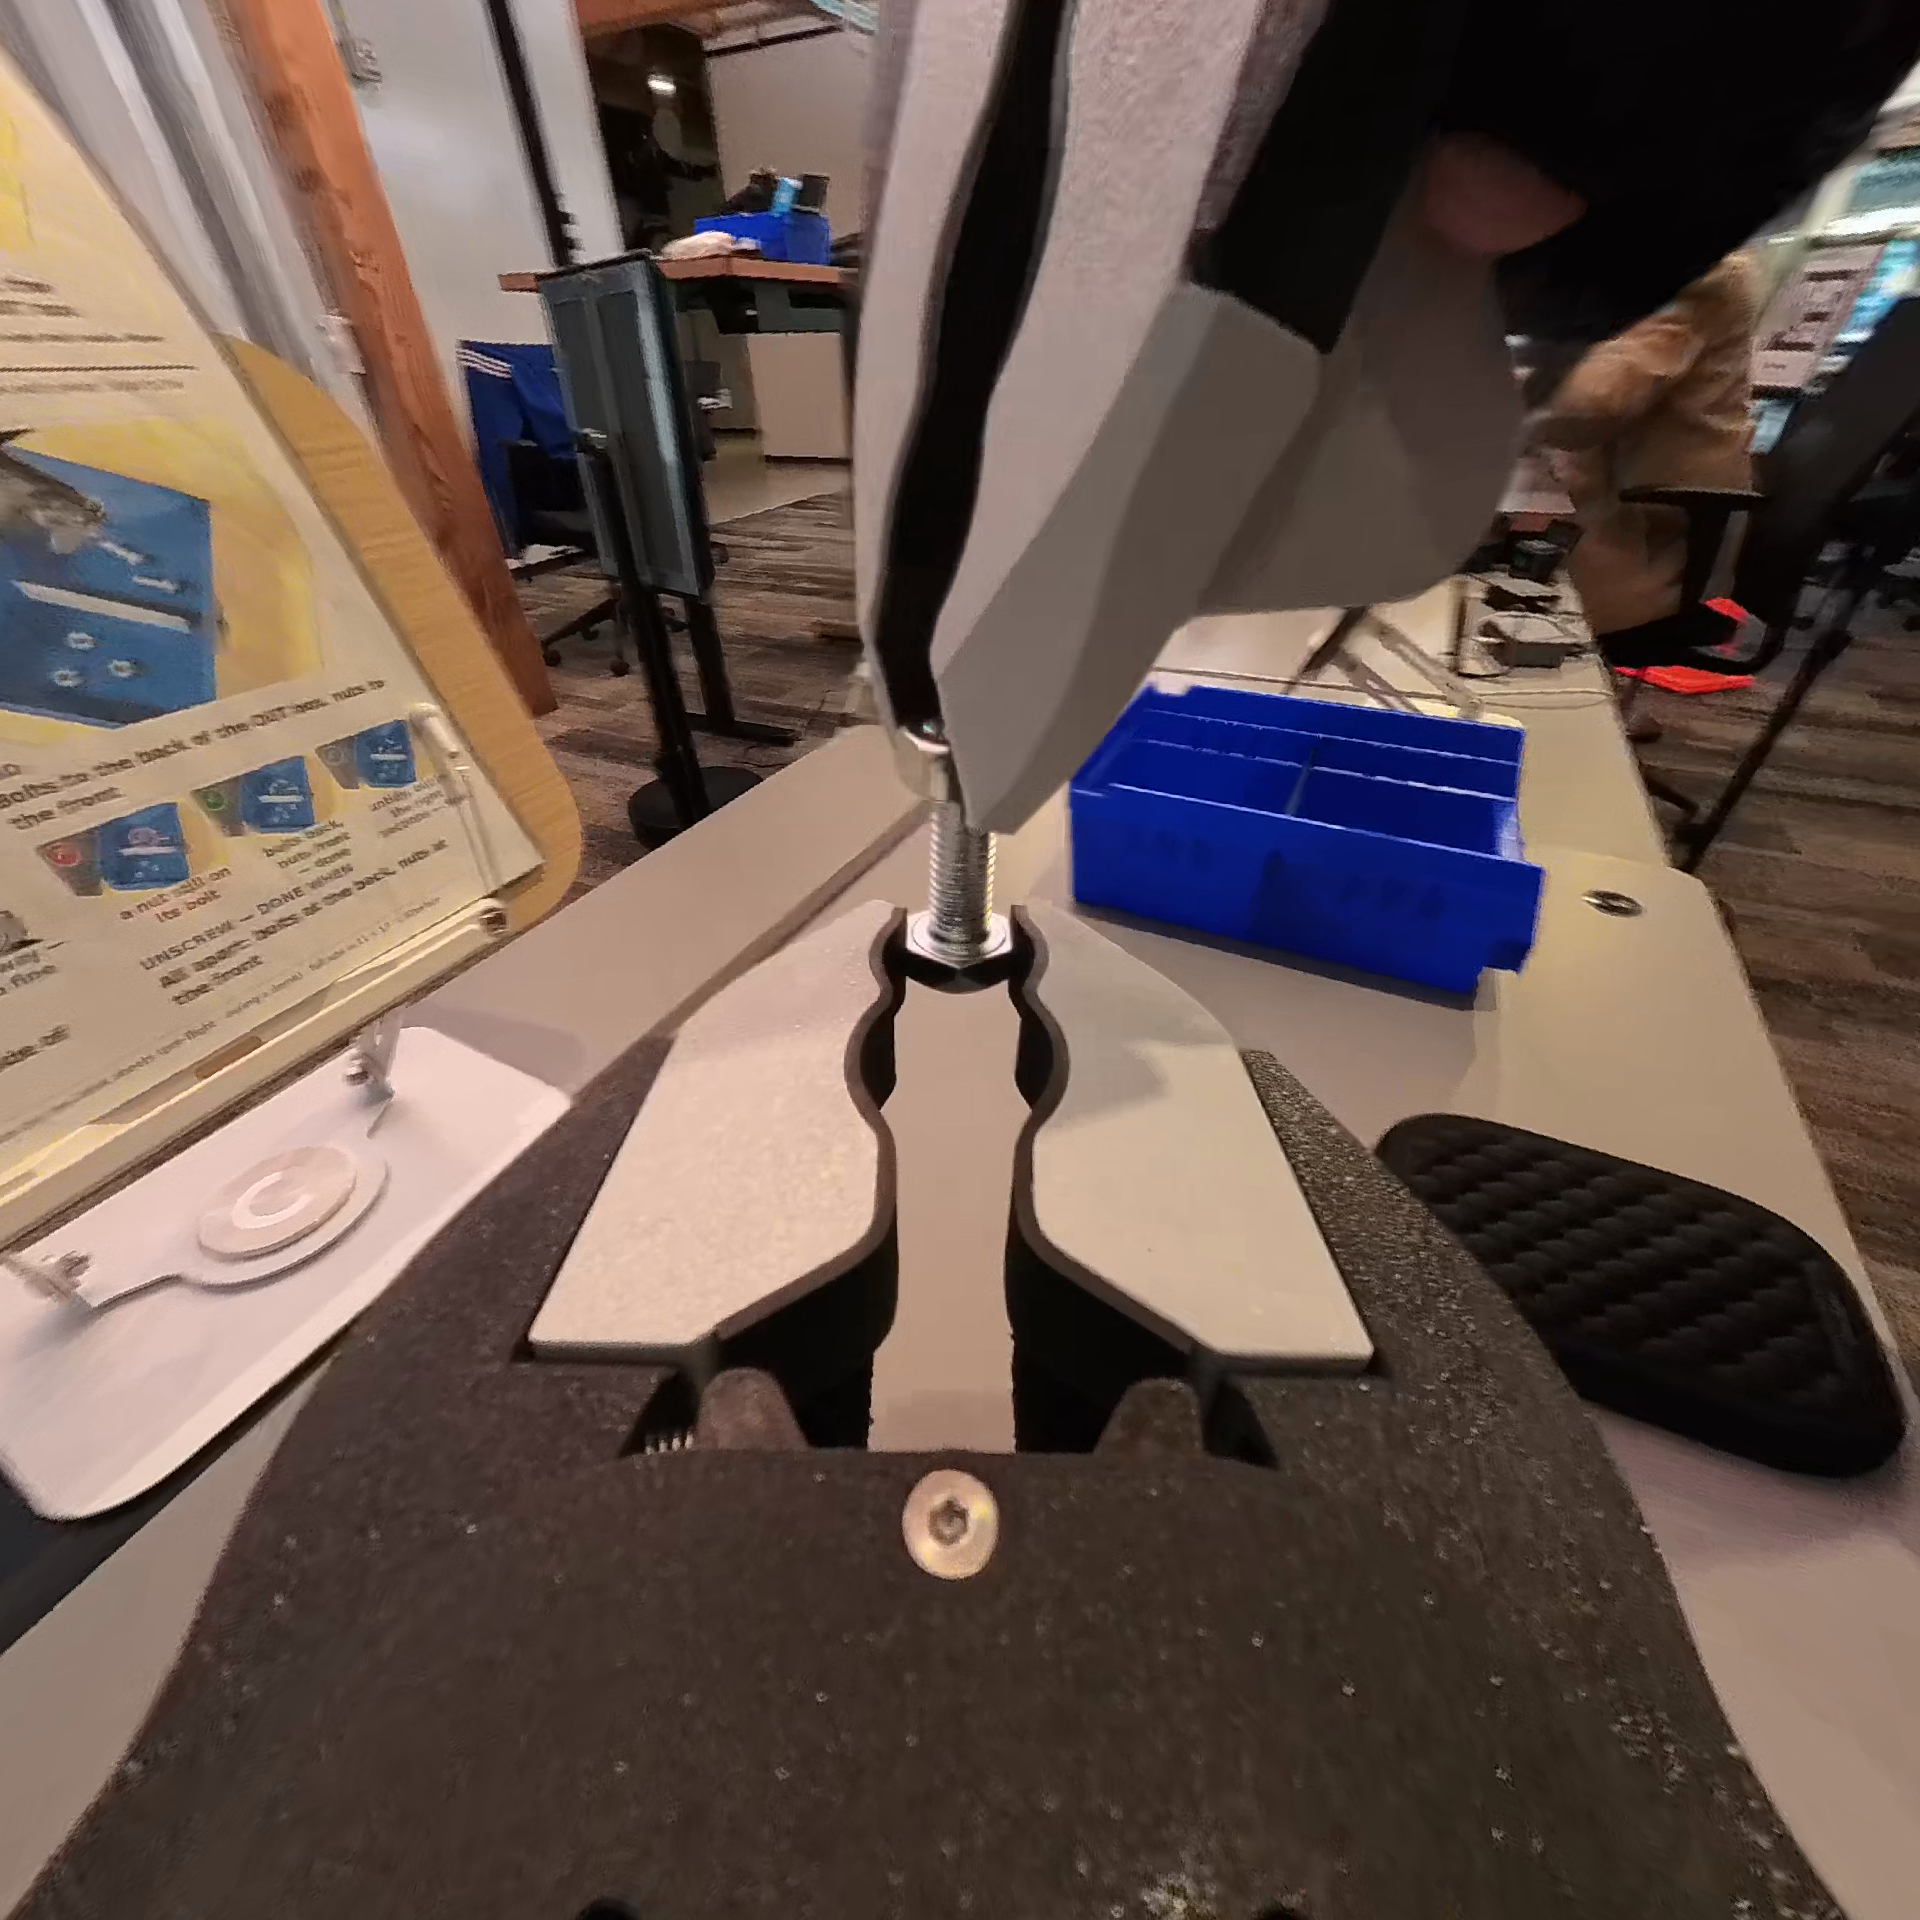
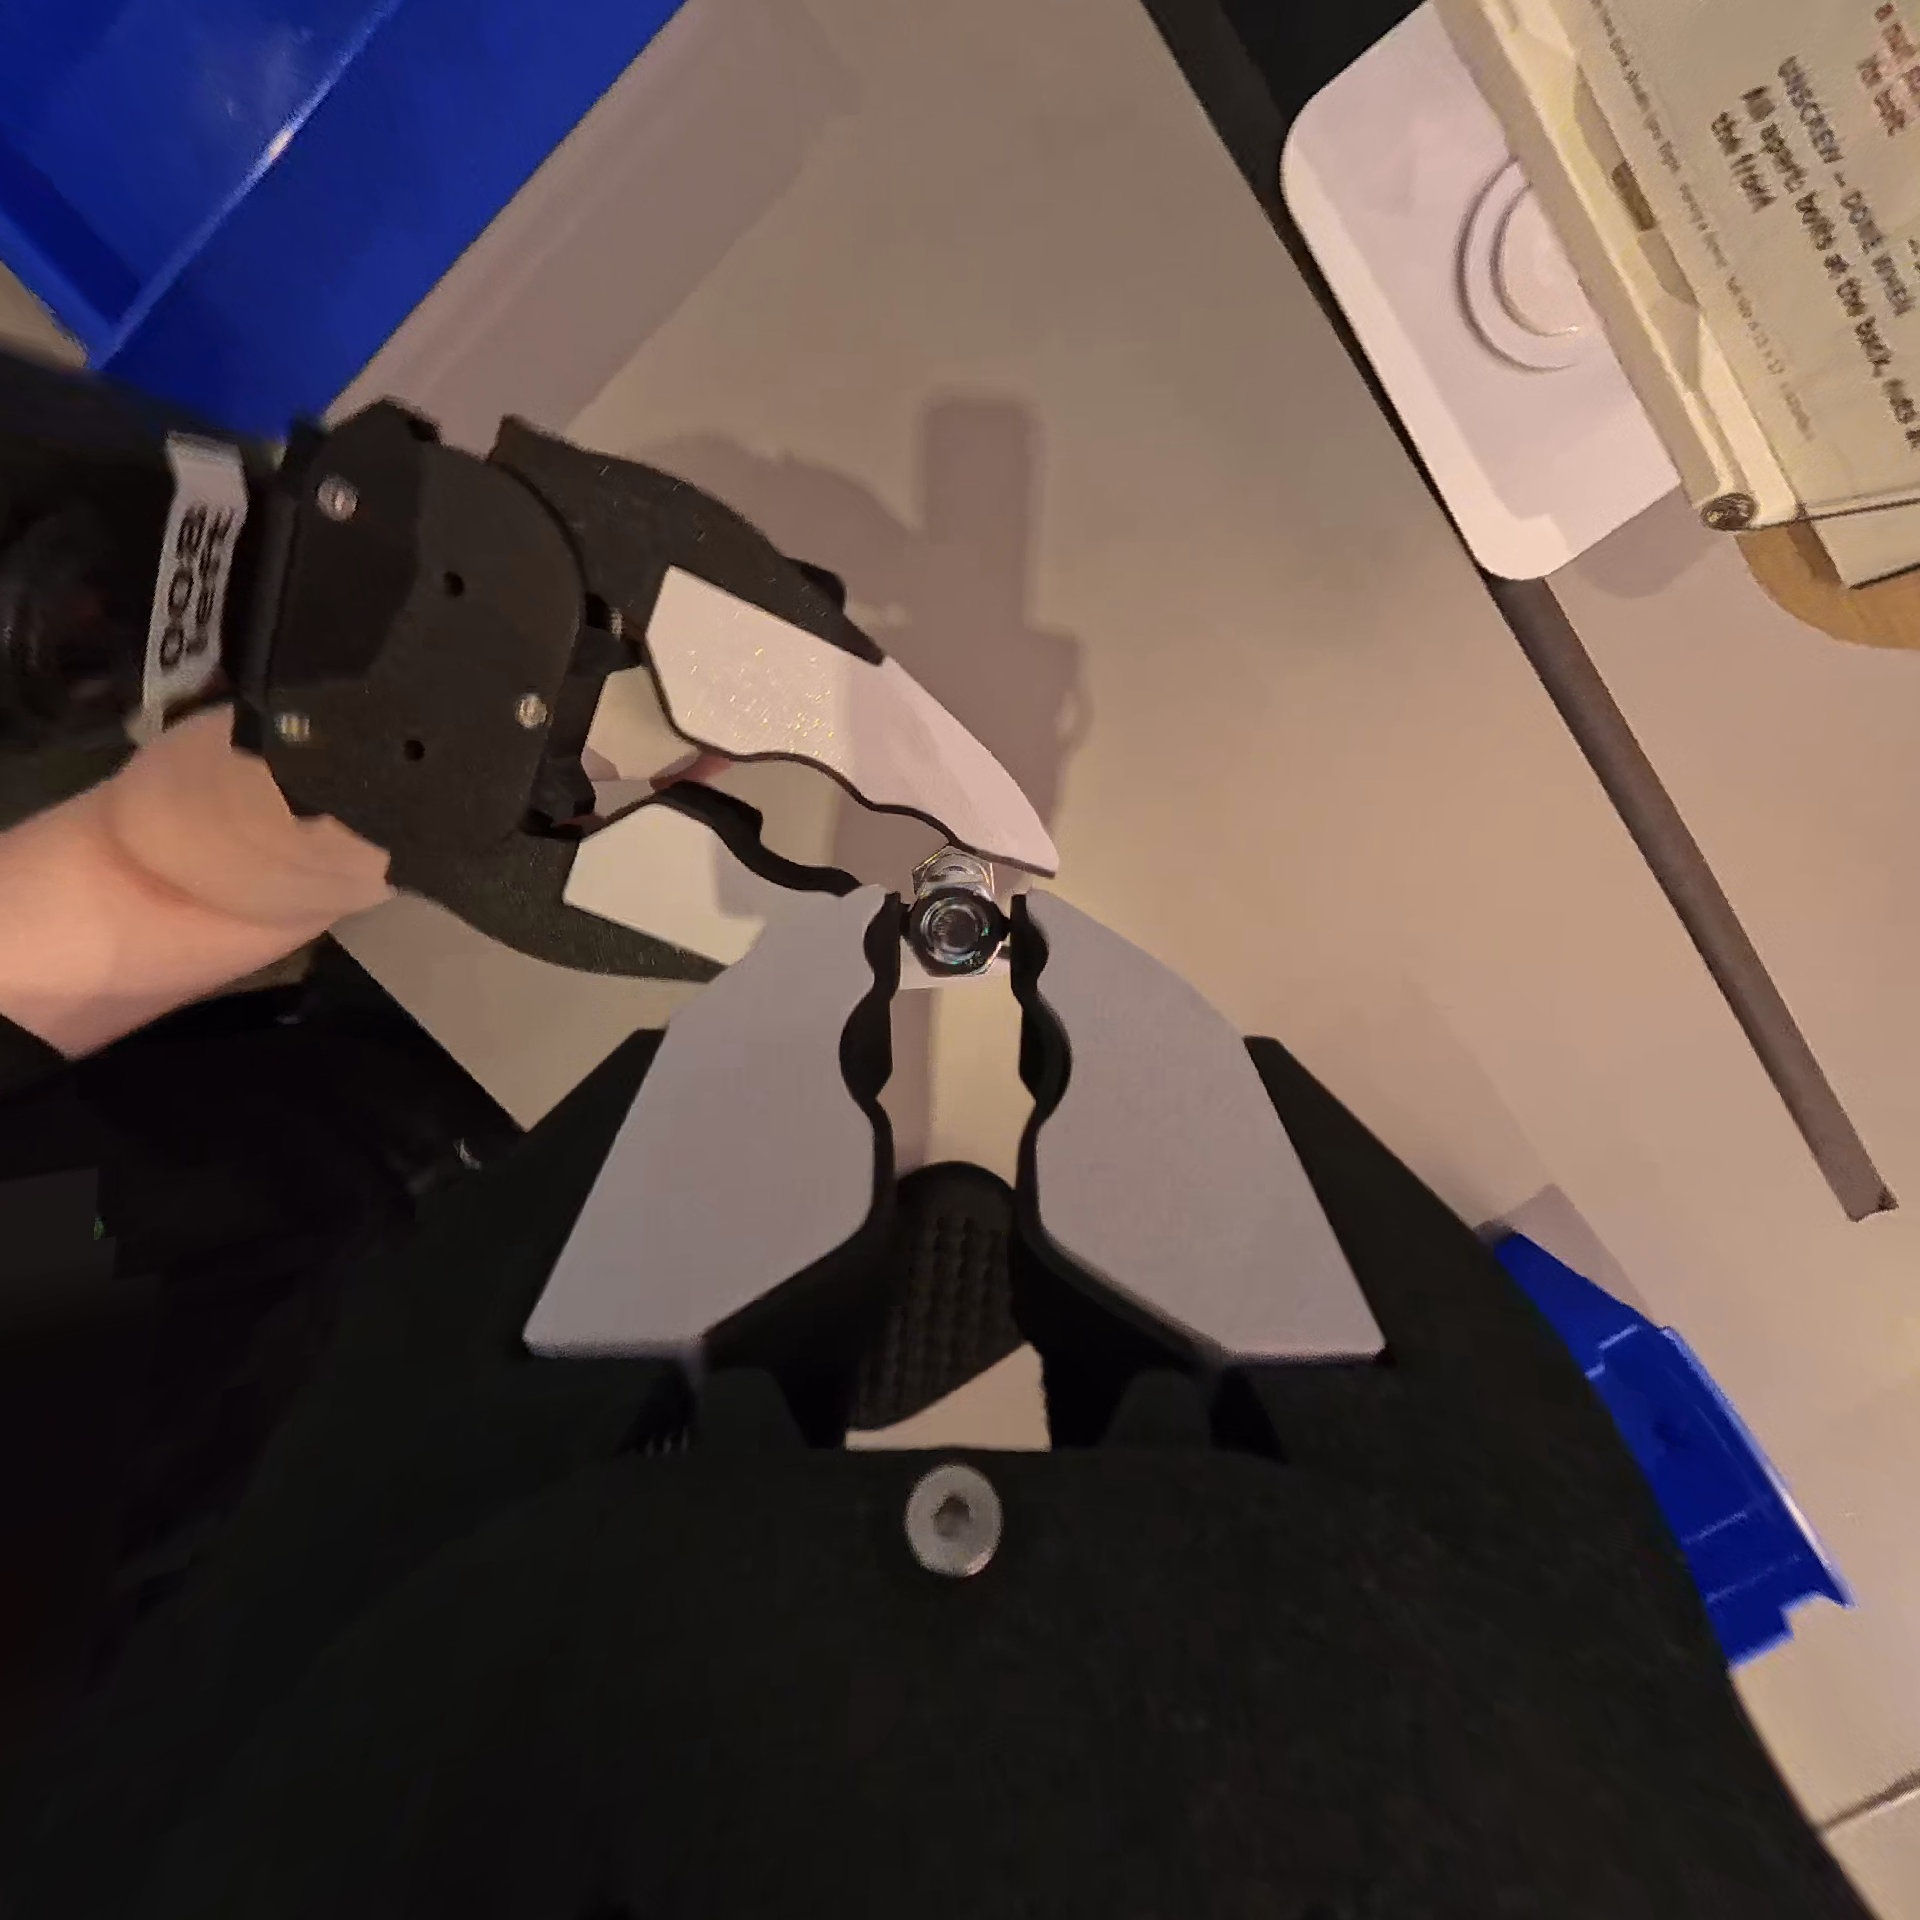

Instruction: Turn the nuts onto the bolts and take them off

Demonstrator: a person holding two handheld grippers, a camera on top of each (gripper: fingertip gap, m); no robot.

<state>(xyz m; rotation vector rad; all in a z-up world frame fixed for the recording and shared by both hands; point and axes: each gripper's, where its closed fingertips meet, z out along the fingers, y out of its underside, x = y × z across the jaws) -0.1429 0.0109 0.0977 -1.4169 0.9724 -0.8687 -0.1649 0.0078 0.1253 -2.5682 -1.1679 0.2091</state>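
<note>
left gripper [image 1: 954, 940] clamps nut [image 1: 956, 943], right gripper [image 2: 951, 925] — bolt [image 1: 961, 873]

One bolt [image 1: 958, 852] is showing, with one nut [image 1: 954, 940] sitting on its thread. Two grippers are working at them: the left gripper [image 1: 956, 940] and the right gripper [image 1: 930, 743]. One blue bin [image 1: 1299, 842] with several compartments is lying on the tabletop [image 1: 1558, 997], and a second blue bin [image 2: 1704, 1475] is showing in the right wrist view. One black textured pad [image 1: 1642, 1288] and one instruction board on a stand [image 1: 208, 727] are standing by.

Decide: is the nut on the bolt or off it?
On. The nut sits around the bolt threads, held by the left gripper.
</note>
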